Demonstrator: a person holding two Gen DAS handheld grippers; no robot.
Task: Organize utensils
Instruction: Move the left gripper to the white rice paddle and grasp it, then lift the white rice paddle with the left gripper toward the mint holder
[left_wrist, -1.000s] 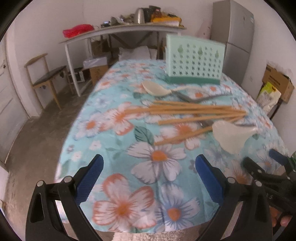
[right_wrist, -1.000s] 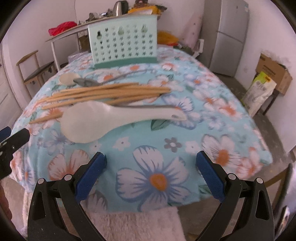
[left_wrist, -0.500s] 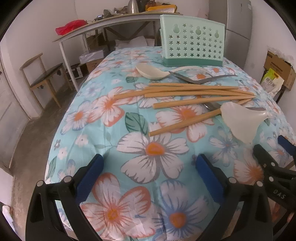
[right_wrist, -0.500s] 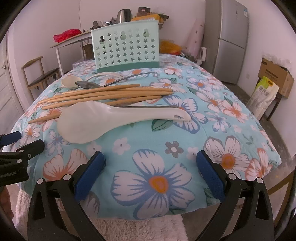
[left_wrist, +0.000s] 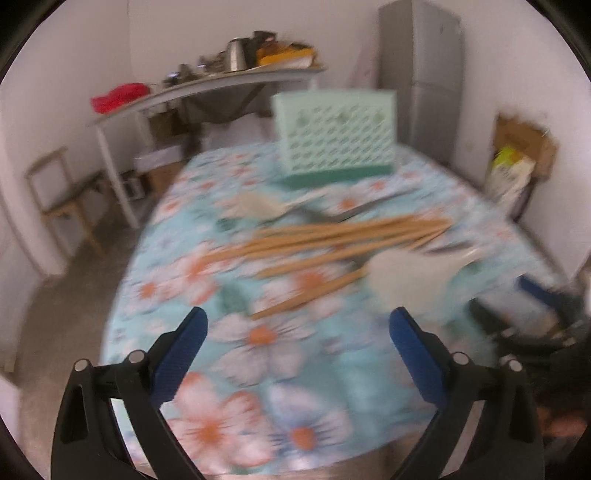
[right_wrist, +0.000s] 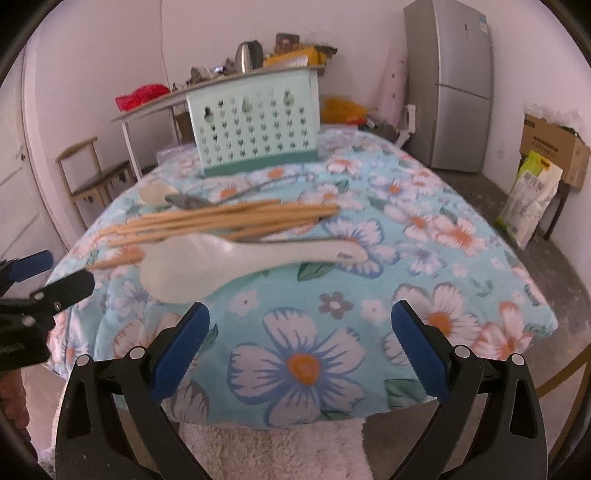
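Observation:
A mint-green perforated utensil basket (right_wrist: 255, 123) stands upright at the far side of the flowered table (right_wrist: 424, 236); it also shows in the left wrist view (left_wrist: 336, 136). In front of it lie several wooden chopsticks (right_wrist: 221, 219), a large white rice spoon (right_wrist: 236, 258), a metal spoon (right_wrist: 192, 201) and a small white spoon (right_wrist: 157, 192). The left wrist view is blurred but shows the chopsticks (left_wrist: 332, 240) and the rice spoon (left_wrist: 406, 277). My right gripper (right_wrist: 299, 343) is open and empty, just short of the rice spoon. My left gripper (left_wrist: 295, 354) is open and empty over the table's near edge.
A grey fridge (right_wrist: 450, 85) stands at the back right, with a cardboard box (right_wrist: 554, 147) and a sack (right_wrist: 528, 195) on the floor to the right. A cluttered shelf table (right_wrist: 221, 85) and a wooden chair (right_wrist: 96, 173) stand at the back left.
Both grippers have pulled back and risen a little from the table, so the utensils look farther off. The left wrist view is now motion-blurred. Both grippers stay open and empty.

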